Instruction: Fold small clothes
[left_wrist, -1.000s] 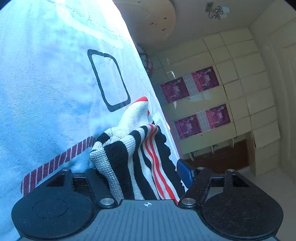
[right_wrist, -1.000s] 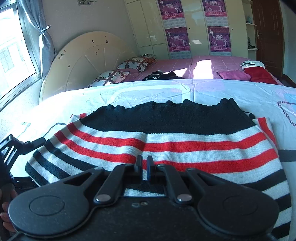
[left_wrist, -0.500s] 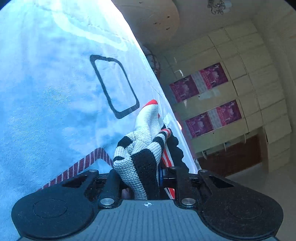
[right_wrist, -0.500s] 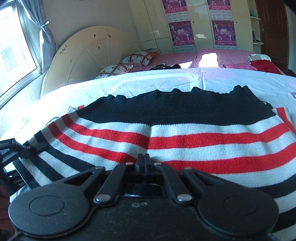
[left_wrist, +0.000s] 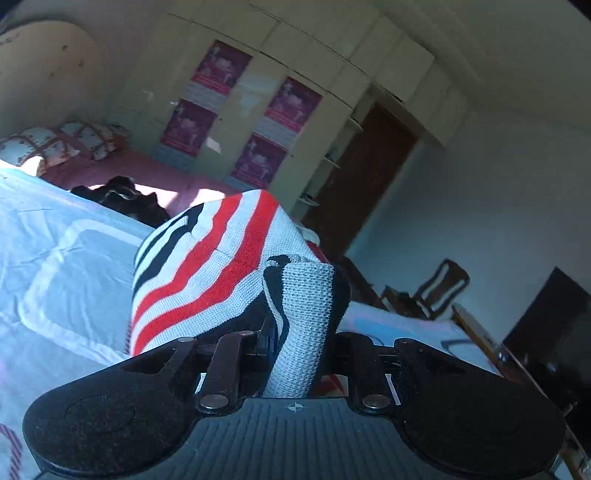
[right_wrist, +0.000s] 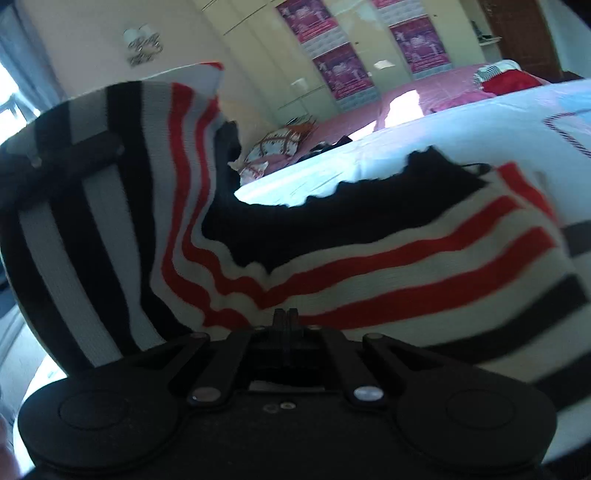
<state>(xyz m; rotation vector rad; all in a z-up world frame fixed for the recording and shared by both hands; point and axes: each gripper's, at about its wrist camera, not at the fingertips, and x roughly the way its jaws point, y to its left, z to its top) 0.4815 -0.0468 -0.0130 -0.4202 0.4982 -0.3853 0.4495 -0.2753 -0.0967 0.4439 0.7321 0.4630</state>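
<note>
A knit sweater (right_wrist: 406, 266) with black, white and red stripes lies on the white bed sheet (right_wrist: 443, 129). Its left side (right_wrist: 110, 221) is raised and hangs upright. My left gripper (left_wrist: 301, 332) is shut on a bunched edge of the sweater (left_wrist: 221, 266), held up above the sheet (left_wrist: 55, 258). In the right wrist view that gripper shows as a dark shape (right_wrist: 74, 147) at the top of the raised side. My right gripper (right_wrist: 285, 317) pinches the sweater's near edge, its fingertips close together and its jaws just opening.
Beyond the white sheet is a pink bed (right_wrist: 424, 96) with patterned pillows (right_wrist: 277, 147) and a red garment (right_wrist: 509, 79). A wardrobe with pink posters (left_wrist: 255, 122) and a brown door (left_wrist: 354, 177) stand behind. A chair (left_wrist: 439, 284) and a dark screen (left_wrist: 546, 325) are on the right.
My left gripper closed on the sweater's edge, then rolled and rose, pulling that side up off the sheet. My right gripper shifted along the near edge while staying pinched.
</note>
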